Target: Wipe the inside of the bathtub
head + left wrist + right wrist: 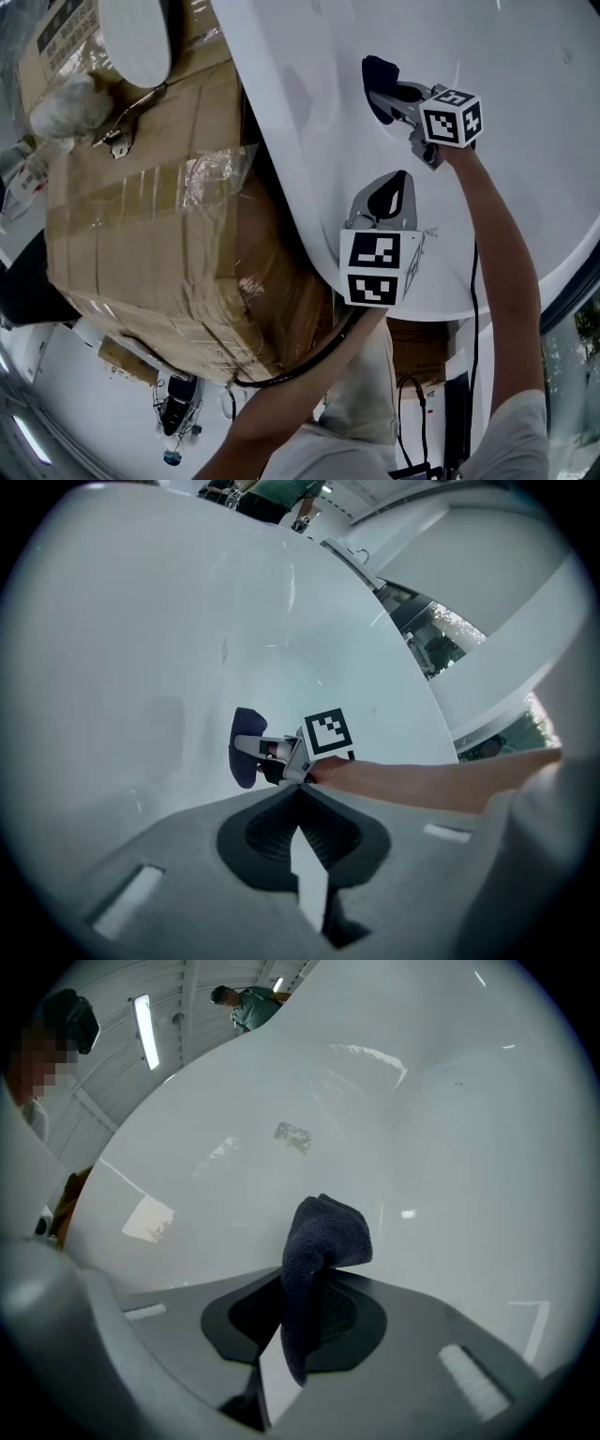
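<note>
The right gripper (377, 94) has its jaws clenched on a dark navy terry cloth (378, 70). It is pinched by one end so that a folded wad sticks out past the jaw tips, which puts soft fabric rather than hard plastic against the tub. In the right gripper view (305, 1283) the cloth (323, 1237) rises from between the pads and flops forward towards the curved inner wall of the glossy white bathtub (422, 1129). From the head view the wad looks pressed on, or just at, that wall, some way in from the rim, which suits a wiping stroke.

The left gripper (394, 187) has its jaws brought together on nothing. Its own view (300, 794) shows the pads meeting with only bare tub (141, 649) beyond them. There the right gripper (253, 752) and its cloth (246, 726) lie ahead on the white surface. The left gripper hangs over the near rim of the tub (525, 112), apparently idle and out of the cloth's way.

The right arm (497, 253) reaches long and nearly straight from the lower right, deep into the basin. The left arm (300, 394) comes up from below, bent, its gripper pointing the same way but held short. A brown tape-wrapped cardboard box (159, 234) stands beside the tub on the left.
</note>
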Motion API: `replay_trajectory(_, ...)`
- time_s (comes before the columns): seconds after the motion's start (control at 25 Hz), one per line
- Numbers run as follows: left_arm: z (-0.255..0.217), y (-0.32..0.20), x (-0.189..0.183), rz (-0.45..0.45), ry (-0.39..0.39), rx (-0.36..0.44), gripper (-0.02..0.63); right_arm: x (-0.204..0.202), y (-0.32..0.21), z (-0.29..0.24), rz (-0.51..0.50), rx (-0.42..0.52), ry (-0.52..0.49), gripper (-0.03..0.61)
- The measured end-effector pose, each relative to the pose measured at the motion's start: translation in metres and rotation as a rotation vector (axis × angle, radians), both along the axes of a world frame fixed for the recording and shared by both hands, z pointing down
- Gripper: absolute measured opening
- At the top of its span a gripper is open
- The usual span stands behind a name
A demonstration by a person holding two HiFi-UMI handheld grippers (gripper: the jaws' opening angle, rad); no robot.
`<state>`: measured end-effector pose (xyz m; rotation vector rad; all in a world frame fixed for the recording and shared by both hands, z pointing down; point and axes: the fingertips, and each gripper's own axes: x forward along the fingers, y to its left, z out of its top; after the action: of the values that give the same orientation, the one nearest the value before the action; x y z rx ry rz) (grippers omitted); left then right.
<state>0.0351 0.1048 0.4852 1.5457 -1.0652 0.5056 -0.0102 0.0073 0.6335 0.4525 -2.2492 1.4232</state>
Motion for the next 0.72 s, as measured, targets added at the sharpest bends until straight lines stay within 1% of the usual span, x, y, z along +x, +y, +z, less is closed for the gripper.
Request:
replay_trajectory(0.24,0.021,0.008,0.008,-0.014,0.02,-0.051,-0.005,0.009,0.011,0.042,-0.025,-0.024,0.072,0.048)
replay_trajectory(0.44,0.03,0.002,0.016,0.005,0.014,-0.037,-0.005,0.015,0.024,0.077,-0.021,-0.067,0.129,0.048)
replay_trajectory(0.72,0.035,0.009,0.017,0.01,0.013,-0.048,-0.004,0.013,0.037,0.103,-0.009,-0.107,0.181,0.048)
